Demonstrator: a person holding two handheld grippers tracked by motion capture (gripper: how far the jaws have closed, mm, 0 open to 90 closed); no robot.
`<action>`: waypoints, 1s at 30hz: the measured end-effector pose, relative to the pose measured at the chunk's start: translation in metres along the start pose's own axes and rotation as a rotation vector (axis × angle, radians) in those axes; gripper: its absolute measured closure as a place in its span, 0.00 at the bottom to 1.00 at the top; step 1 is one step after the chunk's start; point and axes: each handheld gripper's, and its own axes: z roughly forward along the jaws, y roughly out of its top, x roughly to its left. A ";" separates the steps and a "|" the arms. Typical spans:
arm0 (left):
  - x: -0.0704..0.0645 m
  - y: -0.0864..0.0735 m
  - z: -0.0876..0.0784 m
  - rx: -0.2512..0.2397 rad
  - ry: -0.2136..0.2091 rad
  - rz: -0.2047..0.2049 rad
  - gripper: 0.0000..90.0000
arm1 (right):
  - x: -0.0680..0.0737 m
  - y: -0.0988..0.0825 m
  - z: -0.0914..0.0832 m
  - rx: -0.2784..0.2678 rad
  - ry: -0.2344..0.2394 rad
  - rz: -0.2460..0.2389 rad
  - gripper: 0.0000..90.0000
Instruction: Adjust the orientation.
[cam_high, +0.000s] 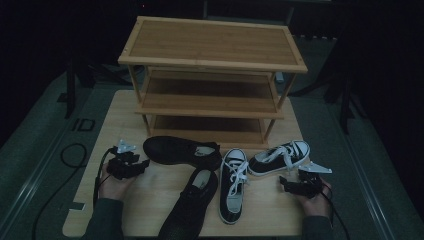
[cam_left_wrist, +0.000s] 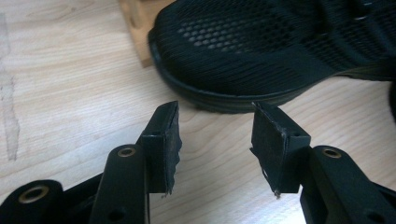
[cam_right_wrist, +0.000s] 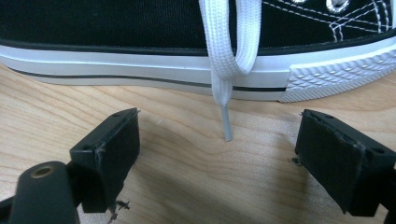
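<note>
On the wooden table (cam_high: 125, 120) before a bamboo shoe rack (cam_high: 212, 75), the left gripper (cam_left_wrist: 215, 140), jaws apart and gripping nothing, sits just short of a black mesh shoe's (cam_left_wrist: 280, 46) toe, while the right gripper (cam_right_wrist: 217, 154), also spread and empty-jawed, faces a black-and-white sneaker's (cam_right_wrist: 140, 28) side, its lace tip (cam_right_wrist: 227, 126) between the jaws.

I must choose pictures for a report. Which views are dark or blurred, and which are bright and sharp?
High view: dim and soft, the floor nearly black; the wooden rack and table are still readable. Left gripper view: bright, with the black mesh shoe sharp and the left gripper slightly soft. Right gripper view: bright and even, the sneaker and its white lace crisp, faint shadows under the sole.
</note>
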 end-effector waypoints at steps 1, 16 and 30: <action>-0.001 0.001 -0.001 -0.001 -0.005 0.006 0.58 | 0.000 0.000 0.000 0.000 0.000 0.000 0.15; -0.021 0.013 -0.015 -0.027 -0.042 0.058 0.57 | 0.000 0.000 0.000 0.000 0.001 -0.001 0.15; -0.046 0.024 -0.022 -0.028 -0.095 0.106 0.54 | 0.000 0.000 0.000 0.000 0.001 -0.001 0.15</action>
